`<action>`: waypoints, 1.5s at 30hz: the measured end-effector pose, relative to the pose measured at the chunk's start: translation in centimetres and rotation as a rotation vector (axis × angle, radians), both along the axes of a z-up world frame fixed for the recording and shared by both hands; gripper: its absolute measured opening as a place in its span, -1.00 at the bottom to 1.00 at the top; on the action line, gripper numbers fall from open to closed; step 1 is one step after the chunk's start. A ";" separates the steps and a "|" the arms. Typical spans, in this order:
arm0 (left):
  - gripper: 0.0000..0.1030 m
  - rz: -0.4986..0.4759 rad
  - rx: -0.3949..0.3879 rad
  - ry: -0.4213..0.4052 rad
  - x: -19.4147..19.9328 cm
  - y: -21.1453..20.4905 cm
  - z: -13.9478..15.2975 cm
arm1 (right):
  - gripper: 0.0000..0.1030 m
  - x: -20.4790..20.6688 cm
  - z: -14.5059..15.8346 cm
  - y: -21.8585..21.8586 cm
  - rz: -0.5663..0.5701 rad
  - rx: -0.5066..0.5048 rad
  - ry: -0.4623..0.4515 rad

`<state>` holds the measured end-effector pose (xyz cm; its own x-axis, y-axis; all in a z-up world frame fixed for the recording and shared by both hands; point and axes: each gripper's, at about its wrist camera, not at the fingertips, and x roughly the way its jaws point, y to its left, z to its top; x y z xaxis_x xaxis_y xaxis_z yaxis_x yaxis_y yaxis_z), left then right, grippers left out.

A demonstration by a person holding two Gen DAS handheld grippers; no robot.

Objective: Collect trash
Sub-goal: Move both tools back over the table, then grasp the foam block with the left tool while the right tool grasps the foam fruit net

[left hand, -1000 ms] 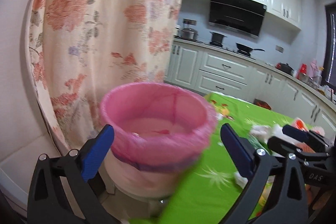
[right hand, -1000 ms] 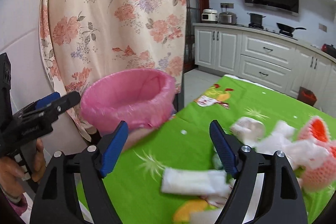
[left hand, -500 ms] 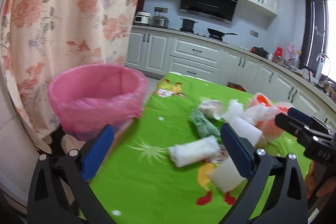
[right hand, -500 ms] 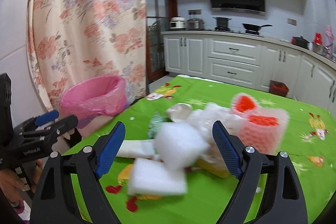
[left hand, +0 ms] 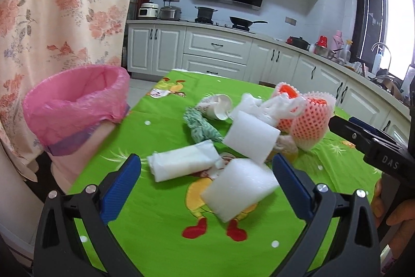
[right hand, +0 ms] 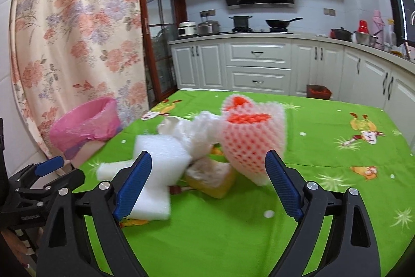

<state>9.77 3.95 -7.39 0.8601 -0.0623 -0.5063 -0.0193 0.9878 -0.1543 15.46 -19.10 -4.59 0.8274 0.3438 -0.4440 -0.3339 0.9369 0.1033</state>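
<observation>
A heap of trash lies on the green tablecloth (left hand: pixel 160 225): white foam blocks (left hand: pixel 240 190), a folded white tissue (left hand: pixel 182 164), a paper cup (left hand: pixel 216 108), a green wrapper (left hand: pixel 201 127), crumpled white plastic (right hand: pixel 195 133) and pink foam fruit nets (right hand: pixel 253 143). A bin with a pink bag (left hand: pixel 77 105) stands at the table's left edge; it also shows in the right wrist view (right hand: pixel 85 125). My left gripper (left hand: pixel 206 184) is open and empty, just short of the near foam block. My right gripper (right hand: pixel 208 182) is open and empty, facing the fruit net.
A floral curtain (left hand: pixel 62 4) hangs behind the bin on the left. White kitchen cabinets (right hand: pixel 259 66) and a counter with pots run along the back. A small red bin (right hand: pixel 318 92) stands on the floor beyond the table.
Both grippers have swung right, away from the pink bin and toward the trash heap. Both stay open and empty.
</observation>
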 end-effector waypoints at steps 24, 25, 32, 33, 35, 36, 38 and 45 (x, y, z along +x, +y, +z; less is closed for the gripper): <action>0.90 -0.076 0.049 0.062 1.8 -1.8 -3.0 | 0.65 7.8 -3.7 -1.5 -0.102 -0.043 0.113; 0.90 -0.082 0.051 0.065 2.0 -1.9 -3.1 | 0.64 8.2 -4.0 -1.5 -0.104 -0.047 0.122; 0.88 -0.145 0.089 0.091 3.7 -3.3 -3.9 | -0.46 8.0 -4.4 -2.2 -0.098 -0.022 0.132; 0.87 -0.154 0.088 0.097 4.0 -3.5 -4.0 | -0.49 7.7 -4.3 -2.4 -0.094 -0.016 0.127; 0.76 -0.176 0.088 0.113 4.5 -3.8 -4.2 | -0.57 7.0 -4.2 -2.7 -0.091 -0.010 0.117; 0.69 -0.189 0.089 0.120 4.7 -4.0 -4.4 | -0.58 6.5 -4.2 -2.9 -0.090 -0.007 0.111; 0.60 -0.227 0.099 0.132 4.8 -4.7 -4.7 | -0.61 5.9 -4.1 -3.0 -0.086 -0.005 0.105; 0.28 -0.283 0.129 0.114 4.0 -5.8 -5.0 | -0.61 3.5 -3.1 -4.3 -0.080 0.033 0.083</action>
